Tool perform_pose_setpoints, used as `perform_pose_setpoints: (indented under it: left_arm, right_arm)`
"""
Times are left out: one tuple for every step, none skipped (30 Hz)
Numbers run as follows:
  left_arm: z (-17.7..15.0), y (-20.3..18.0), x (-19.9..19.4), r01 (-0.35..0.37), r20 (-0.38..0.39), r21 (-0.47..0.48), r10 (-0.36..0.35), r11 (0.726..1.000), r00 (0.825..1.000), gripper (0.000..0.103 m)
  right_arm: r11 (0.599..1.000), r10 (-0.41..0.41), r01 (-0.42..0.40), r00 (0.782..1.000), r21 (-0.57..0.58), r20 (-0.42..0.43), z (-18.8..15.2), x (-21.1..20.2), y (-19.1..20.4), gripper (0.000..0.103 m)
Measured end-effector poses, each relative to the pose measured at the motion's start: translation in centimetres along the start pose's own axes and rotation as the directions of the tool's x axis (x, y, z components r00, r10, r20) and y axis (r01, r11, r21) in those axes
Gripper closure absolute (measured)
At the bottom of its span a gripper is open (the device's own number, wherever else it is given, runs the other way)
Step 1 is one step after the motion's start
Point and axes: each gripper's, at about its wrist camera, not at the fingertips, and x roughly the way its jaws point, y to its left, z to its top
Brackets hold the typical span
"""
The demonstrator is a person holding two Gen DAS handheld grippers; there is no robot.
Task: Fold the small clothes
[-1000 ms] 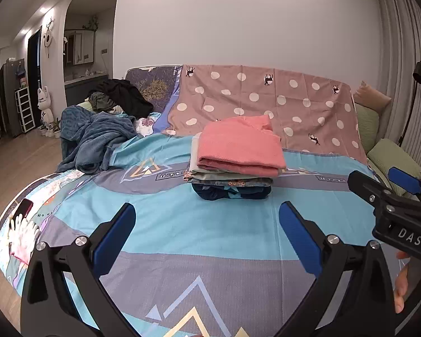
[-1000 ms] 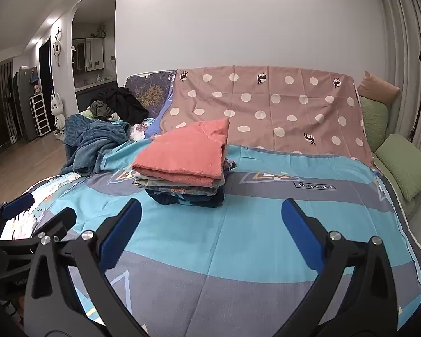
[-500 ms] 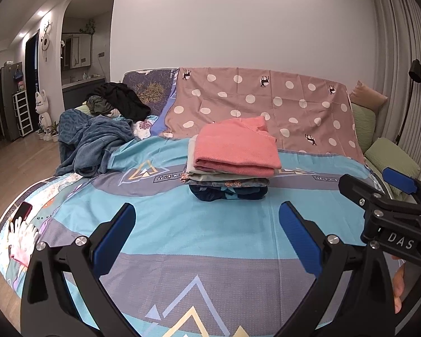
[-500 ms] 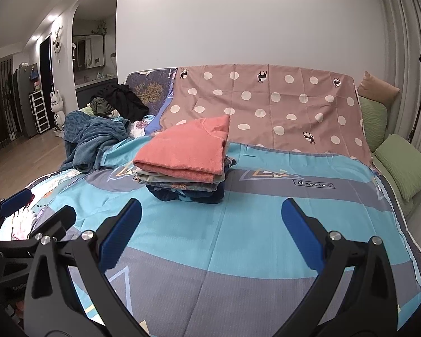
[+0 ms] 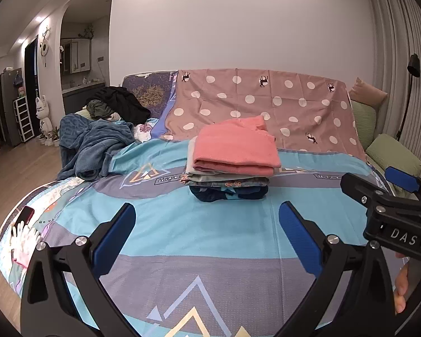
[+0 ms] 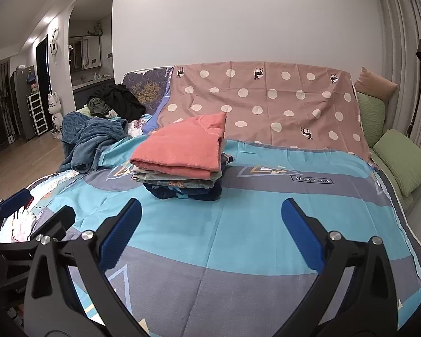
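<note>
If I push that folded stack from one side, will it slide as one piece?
Probably not. The stack of folded clothes is soft, loosely layered fabric, so the coral top garment would likely shear off first. The dark bottom garment looks narrower than the layers above, so it may lean. The bedsheet may bunch.

The bed sheet (image 5: 210,224) has small boxes with writing on it. In the left wrist view, one box (image 5: 168,179) just left of the stack of clothes reads "Magic", and the stack hides the rest. A second box (image 5: 327,177) sits right of the stack, but its letters are too blurry to read. In the right wrist view, that box (image 6: 312,180) is also too blurry to read. The right gripper (image 5: 379,181) has white letters "DAS" (image 5: 403,237) on its black body.
</note>
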Motion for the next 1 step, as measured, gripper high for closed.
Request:
perform_pose_setpoints:
  left_arm:
    - [-0.06,-0.05,-0.01,-0.001,-0.001,0.000,0.001,1.000,1.000,0.001]
  right_arm:
    - [1.000,0.000,0.000,1.000,0.000,0.000,-0.05,-0.05,-0.04,0.002]
